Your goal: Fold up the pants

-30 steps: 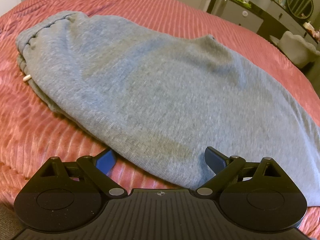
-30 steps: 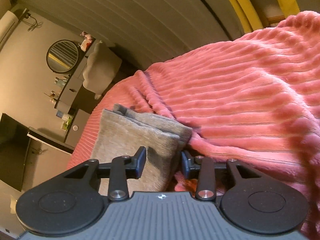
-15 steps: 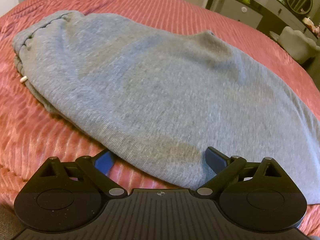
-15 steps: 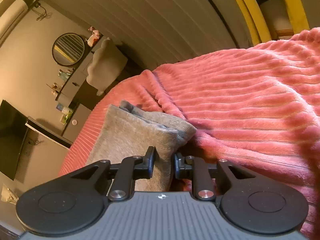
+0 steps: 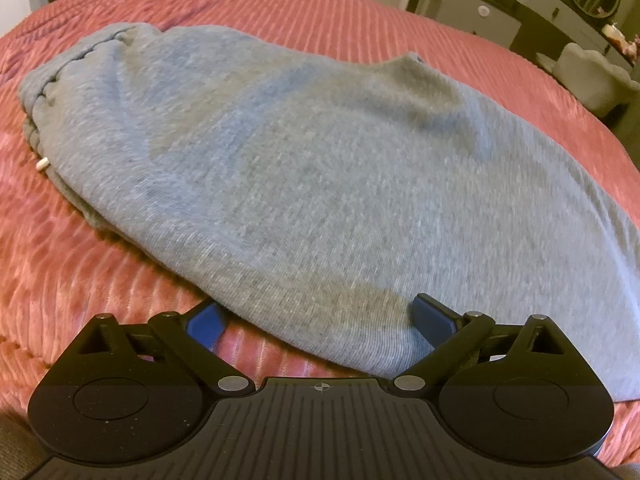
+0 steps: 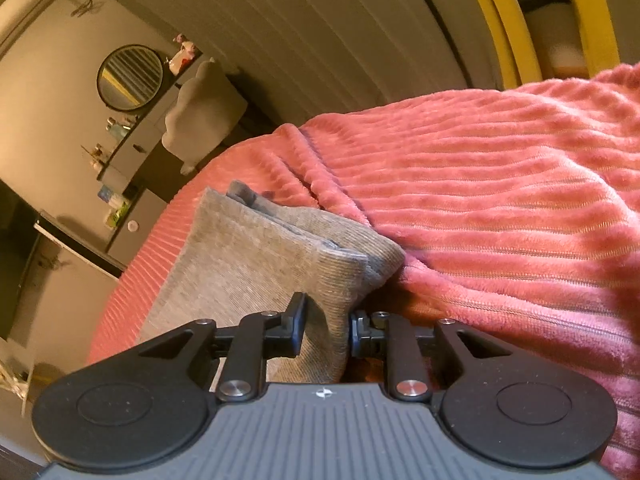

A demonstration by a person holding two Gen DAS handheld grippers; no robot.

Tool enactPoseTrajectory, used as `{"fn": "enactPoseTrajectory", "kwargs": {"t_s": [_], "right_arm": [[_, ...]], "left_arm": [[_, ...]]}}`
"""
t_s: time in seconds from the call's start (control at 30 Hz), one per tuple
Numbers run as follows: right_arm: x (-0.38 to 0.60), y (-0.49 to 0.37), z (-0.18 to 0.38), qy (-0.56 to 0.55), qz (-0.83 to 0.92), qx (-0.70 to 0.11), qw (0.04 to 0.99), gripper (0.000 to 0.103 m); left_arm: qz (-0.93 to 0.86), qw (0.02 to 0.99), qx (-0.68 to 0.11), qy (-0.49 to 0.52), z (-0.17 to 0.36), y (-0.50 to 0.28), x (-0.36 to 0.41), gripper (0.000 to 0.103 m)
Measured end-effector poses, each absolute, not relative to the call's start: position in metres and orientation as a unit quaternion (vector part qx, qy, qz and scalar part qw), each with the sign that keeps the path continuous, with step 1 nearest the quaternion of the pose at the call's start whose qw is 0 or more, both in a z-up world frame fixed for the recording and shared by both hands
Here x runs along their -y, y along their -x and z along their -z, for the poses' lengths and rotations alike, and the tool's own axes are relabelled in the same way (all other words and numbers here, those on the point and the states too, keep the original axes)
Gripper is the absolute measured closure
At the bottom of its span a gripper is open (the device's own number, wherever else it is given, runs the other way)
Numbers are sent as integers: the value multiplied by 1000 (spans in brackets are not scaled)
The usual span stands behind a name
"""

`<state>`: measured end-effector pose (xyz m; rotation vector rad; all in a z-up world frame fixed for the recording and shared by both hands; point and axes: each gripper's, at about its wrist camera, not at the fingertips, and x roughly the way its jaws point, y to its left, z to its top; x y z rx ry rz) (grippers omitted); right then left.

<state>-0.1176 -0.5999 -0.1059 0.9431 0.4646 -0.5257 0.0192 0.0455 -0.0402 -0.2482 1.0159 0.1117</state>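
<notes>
Grey sweatpants (image 5: 320, 168) lie folded lengthwise on a pink ribbed bedspread (image 5: 72, 280), waistband at the far left with a white drawstring tip (image 5: 42, 164). My left gripper (image 5: 316, 316) is open, its jaws wide apart on either side of the pants' near edge. In the right wrist view the stacked leg cuffs (image 6: 280, 248) rest on the bedspread (image 6: 500, 200). My right gripper (image 6: 326, 320) is shut on the near corner of the cuffs, and the fabric is pinched and raised between the jaws.
A dark dresser with a round mirror (image 6: 130, 76) and a grey fluffy chair (image 6: 204, 108) stand beyond the bed's edge. The dresser (image 5: 520, 20) also shows at the top right of the left wrist view. A yellow frame (image 6: 500, 20) stands behind the bed.
My right gripper has closed from half open onto the cuff corner and tilted upward a little. My left gripper stays open at the pants' edge, with a slight shift of view.
</notes>
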Motion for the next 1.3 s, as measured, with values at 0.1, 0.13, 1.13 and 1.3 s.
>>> {"fn": "enactPoseTrajectory", "kwargs": {"t_s": [0.1, 0.13, 1.13, 1.3], "right_arm": [[599, 116, 106, -439, 250, -224, 834, 81], [599, 116, 105, -436, 250, -226, 835, 80], [565, 111, 64, -363, 262, -209, 869, 88], [576, 98, 89, -407, 262, -240, 842, 78]], "left_arm": [[-52, 865, -486, 119, 40, -19, -46, 3], [-52, 864, -486, 119, 40, -19, -46, 3], [-40, 861, -485, 146, 37, -18, -52, 3], [-39, 860, -487, 149, 37, -19, -52, 3]]}}
